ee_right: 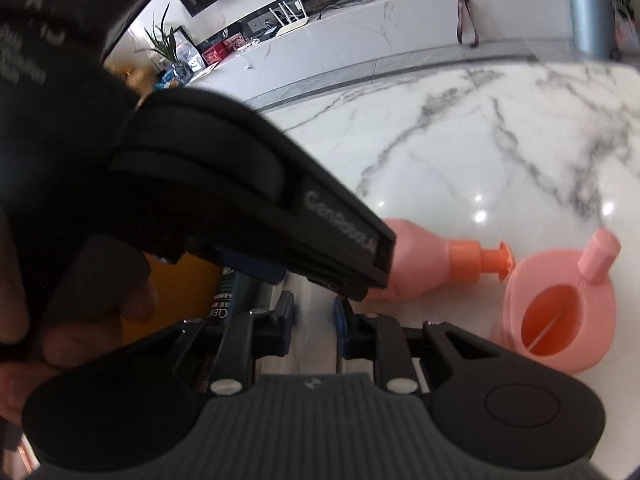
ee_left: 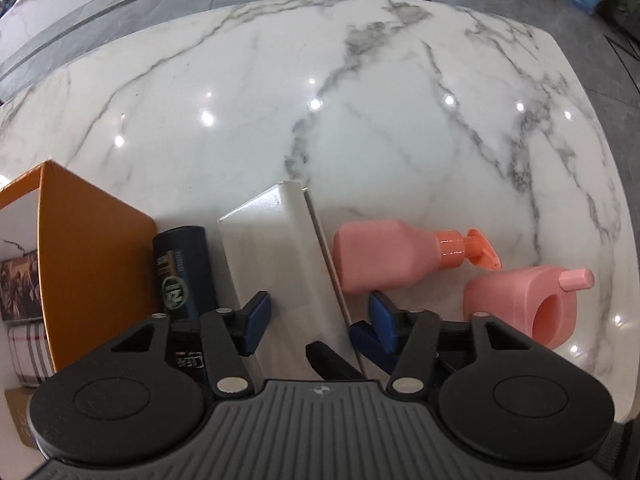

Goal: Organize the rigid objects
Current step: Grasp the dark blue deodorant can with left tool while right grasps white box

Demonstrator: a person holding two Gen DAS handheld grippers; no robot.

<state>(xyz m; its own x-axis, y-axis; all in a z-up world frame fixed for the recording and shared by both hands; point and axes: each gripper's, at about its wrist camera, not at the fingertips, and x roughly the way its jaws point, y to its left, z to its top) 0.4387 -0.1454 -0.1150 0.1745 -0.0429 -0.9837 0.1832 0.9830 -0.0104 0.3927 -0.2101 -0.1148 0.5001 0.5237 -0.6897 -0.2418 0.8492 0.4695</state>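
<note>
A white box [ee_left: 280, 256] stands tilted on the marble table [ee_left: 320, 100], and my left gripper [ee_left: 319, 314] straddles it from above. Its blue pads [ee_left: 256, 320] stand apart, and the right one is clear of the box's side. In the right wrist view my right gripper [ee_right: 313, 320] is shut on the edge of the white box [ee_right: 314, 300]. The left gripper's black body [ee_right: 240, 208] fills that view just above it. A pink pump bottle [ee_left: 384, 256] [ee_right: 416, 264] and a pink jug [ee_left: 524, 304] [ee_right: 560, 312] lie on their sides to the right.
An orange open box [ee_left: 92, 264] holding packets stands at the left, with a dark can [ee_left: 184, 268] between it and the white box. A person's hand [ee_right: 80, 300] grips the left tool. Bare marble stretches beyond, and grey floor [ee_left: 520, 8] lies past the table's far edge.
</note>
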